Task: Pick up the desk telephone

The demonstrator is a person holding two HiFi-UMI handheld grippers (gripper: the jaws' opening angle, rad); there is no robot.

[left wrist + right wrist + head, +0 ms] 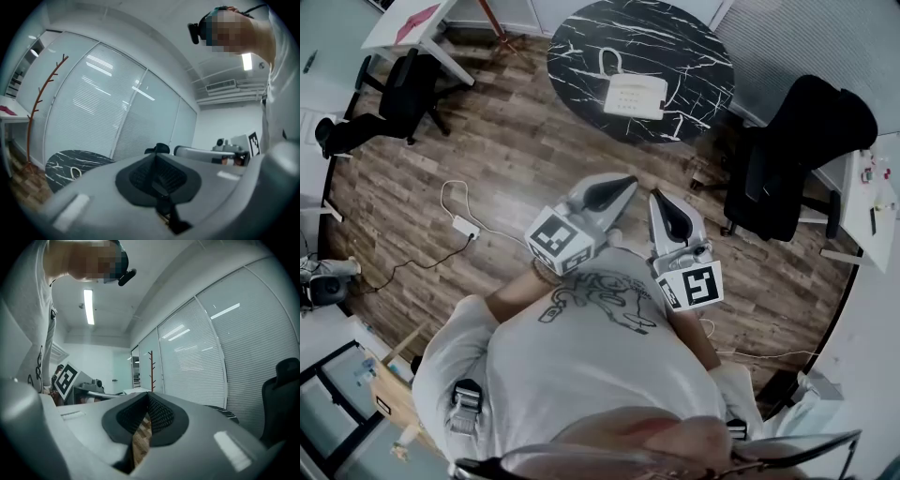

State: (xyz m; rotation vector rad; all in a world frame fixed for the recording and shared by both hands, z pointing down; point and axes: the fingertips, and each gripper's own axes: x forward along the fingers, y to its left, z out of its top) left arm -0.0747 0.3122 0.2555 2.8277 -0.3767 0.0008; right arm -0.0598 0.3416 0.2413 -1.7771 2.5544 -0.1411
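A: Across most of the head view: wooden floor. At top centre stands a round black marbled surface, with a black office chair pushed back at its right edge.

B: Task item?

A: The desk telephone is white and lies flat on the surface just right of its middle. The handset looks seated. A white cord loop trails off its upper-left corner.

B: Grippers?

A: The left gripper and the right gripper are side by side in mid-frame, held level at chest height and aimed up-frame toward the surface. Both have their jaws pressed together with nothing between the pads. Each gripper view shows only room beyond the tips.

B: Why held like that?

A: My reading is a carry posture for the walk-up. Keeping them tucked close and closed stops them snagging on anything. The telephone is well apart from both, with open floor between.

B: Step in hand?

A: Approach, I judge, and no grasp has begun. Next the jaws must spread before they reach the telephone. The cord may drag when it is lifted.
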